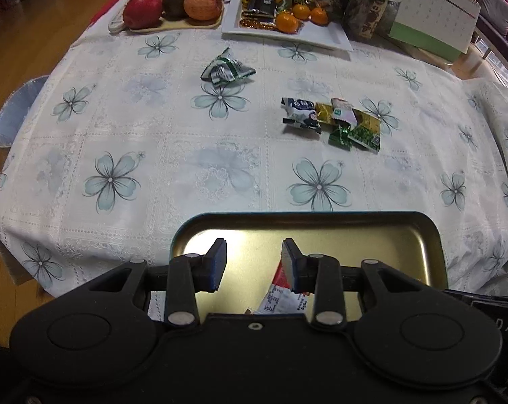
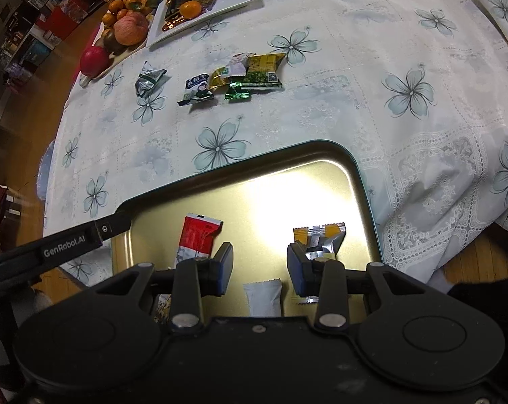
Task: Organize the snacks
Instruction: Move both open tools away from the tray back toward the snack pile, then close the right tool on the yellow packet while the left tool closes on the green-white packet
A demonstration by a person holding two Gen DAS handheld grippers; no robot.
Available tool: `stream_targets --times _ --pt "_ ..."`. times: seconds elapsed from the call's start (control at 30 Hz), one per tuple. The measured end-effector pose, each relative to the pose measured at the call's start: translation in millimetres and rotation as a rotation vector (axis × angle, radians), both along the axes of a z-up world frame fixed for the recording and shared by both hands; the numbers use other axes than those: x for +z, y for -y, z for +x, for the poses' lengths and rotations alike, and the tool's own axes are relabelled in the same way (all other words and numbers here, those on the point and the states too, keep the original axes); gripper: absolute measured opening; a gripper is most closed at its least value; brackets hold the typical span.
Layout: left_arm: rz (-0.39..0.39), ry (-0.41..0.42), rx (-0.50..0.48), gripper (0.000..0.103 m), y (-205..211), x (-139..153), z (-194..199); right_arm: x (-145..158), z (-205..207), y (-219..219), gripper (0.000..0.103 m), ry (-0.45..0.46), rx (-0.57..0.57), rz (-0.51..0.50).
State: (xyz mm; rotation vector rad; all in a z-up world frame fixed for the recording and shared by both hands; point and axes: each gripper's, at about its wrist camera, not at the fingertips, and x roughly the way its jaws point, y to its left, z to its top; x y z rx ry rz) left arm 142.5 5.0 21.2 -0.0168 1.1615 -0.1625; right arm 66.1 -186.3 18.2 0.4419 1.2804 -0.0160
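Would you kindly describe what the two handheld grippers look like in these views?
Both the left gripper and right gripper are matte black plastic, with rounded bodies, silver pivot pins and dark blue pads on the fingers. In the right view, a black bar carries white "GenRobot.AI" lettering.

One gold-lined rectangular metal tin [image 2: 361, 181] holds four snack packets: red [image 2: 196, 239], orange-and-silver [image 2: 321, 240], white [image 2: 263, 298], and one half hidden. At twelve o'clock, roughly six loose wrapped snacks [image 2: 250, 70] lie on the tabletop.
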Motion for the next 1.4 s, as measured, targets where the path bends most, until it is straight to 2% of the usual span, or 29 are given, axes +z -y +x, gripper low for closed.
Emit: stream_targets --times 0.23,0.4,0.57,0.73,0.83,0.97,1.17,1.3,1.4 --pt "0.037 -0.013 -0.004 0.044 7 3 12 15 38 7 0.039 0.003 0.028 0.027" --pt "0.069 0.004 -0.029 0.044 17 19 39 15 82 17 0.039 -0.009 0.020 0.012" --pt "0.054 0.003 -0.004 0.044 18 39 78 18 122 27 0.039 -0.008 0.011 -0.002" --pt "0.047 0.060 -0.024 0.044 23 73 101 31 146 36 0.039 0.014 -0.002 -0.003" --pt "0.076 0.083 -0.017 0.044 26 82 117 36 159 39 0.039 0.037 -0.023 -0.033" --pt "0.070 0.081 -0.012 0.044 22 75 138 26 177 46 0.039 0.024 -0.056 -0.037" --pt "0.070 0.075 -0.022 0.045 16 35 171 -17 207 50 0.039 -0.046 -0.098 -0.068" --pt "0.080 0.035 0.029 0.044 7 12 195 -38 226 48 0.040 -0.042 -0.110 -0.069" --pt "0.075 0.040 0.011 0.045 7 6 208 -51 236 50 0.042 -0.038 -0.143 -0.065"
